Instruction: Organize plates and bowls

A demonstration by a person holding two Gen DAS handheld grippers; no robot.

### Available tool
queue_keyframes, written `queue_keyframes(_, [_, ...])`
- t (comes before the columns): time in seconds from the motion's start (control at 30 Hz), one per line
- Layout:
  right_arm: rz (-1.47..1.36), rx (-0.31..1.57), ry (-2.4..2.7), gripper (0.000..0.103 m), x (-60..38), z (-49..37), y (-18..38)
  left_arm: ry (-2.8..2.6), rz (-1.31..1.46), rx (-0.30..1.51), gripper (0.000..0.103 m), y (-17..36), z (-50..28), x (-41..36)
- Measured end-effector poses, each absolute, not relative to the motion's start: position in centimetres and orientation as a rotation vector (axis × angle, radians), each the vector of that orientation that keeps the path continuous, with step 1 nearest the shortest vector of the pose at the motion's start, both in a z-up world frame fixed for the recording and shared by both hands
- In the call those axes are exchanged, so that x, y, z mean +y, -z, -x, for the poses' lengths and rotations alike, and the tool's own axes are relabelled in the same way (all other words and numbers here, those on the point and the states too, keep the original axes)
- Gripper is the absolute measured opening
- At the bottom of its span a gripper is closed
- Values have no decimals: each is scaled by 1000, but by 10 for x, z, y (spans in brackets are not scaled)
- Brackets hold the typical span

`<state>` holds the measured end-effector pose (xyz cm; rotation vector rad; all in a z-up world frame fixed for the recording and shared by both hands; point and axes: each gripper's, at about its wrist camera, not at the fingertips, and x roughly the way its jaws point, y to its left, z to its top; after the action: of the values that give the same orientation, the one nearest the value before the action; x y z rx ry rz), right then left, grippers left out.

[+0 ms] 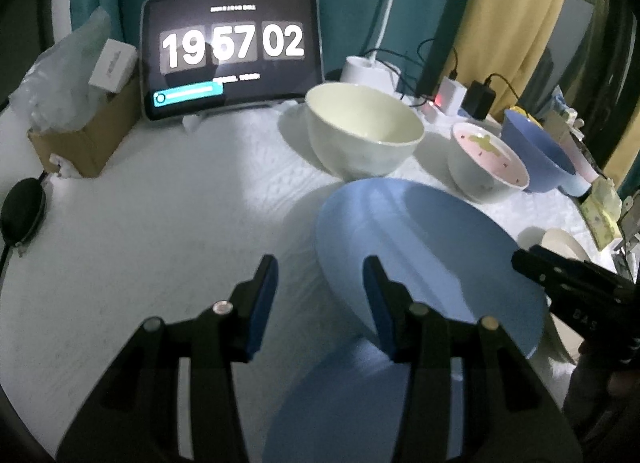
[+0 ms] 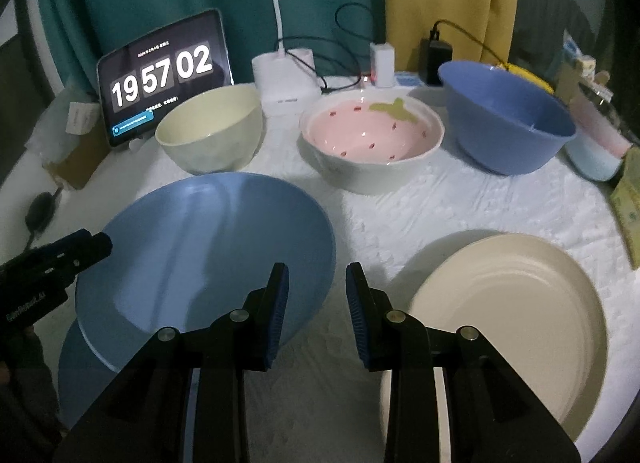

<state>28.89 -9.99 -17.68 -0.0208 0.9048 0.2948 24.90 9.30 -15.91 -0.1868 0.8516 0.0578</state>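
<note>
Looking along my left gripper (image 1: 320, 299): fingers spread wide, holding nothing, the gap sitting over the near left rim of the blue plate (image 1: 432, 255). That plate looks tilted, its near edge overlapping a second blue plate (image 1: 340, 403) lying flat beneath. Far side: cream bowl (image 1: 364, 131), strawberry bowl (image 1: 488, 161), blue bowl (image 1: 536, 151), ranged left to right. A tablet (image 1: 232, 51) reads "19 57 02"; the smaller text on it is illegible. My right gripper enters at the right, stamped with lettering too blurred to read. A cardboard box (image 1: 88, 139) stands far left on the counter (image 1: 160, 223).

Looking along my right gripper (image 2: 318, 303): fingers parted, empty, poised over bare counter between the blue plate (image 2: 208, 247) on the left and the cream plate (image 2: 508, 315) on the right. The three bowls stand in a row beyond. Left gripper at the left edge, its side marked with white lettering I cannot make out.

Risks, as I judge them: the upper blue plate rests unevenly, so a nudge could make it slide or clatter off the lower one. A smooth rim could also slip between my fingers if gripped shallowly. Cables and chargers crowd the far edge behind the bowls, liable to snag.
</note>
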Motion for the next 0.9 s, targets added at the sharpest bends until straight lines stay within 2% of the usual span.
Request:
queue_keyframes(0.33, [8,941,-304,31,-95,-296,187,-40,183,874,45,169,-259,92])
queue_keyframes(0.4, [24,936,-299,28,-93,-295,187,-31,179,871,45,170,-259,90])
queue_keyframes(0.53, [37,928,-295,26,-93,-294,187,-3,154,872,36,169,-258,82])
queue_keyframes(0.9, [57,888,-285,25,-98,-278,173,-2,134,850,32,163,-242,76])
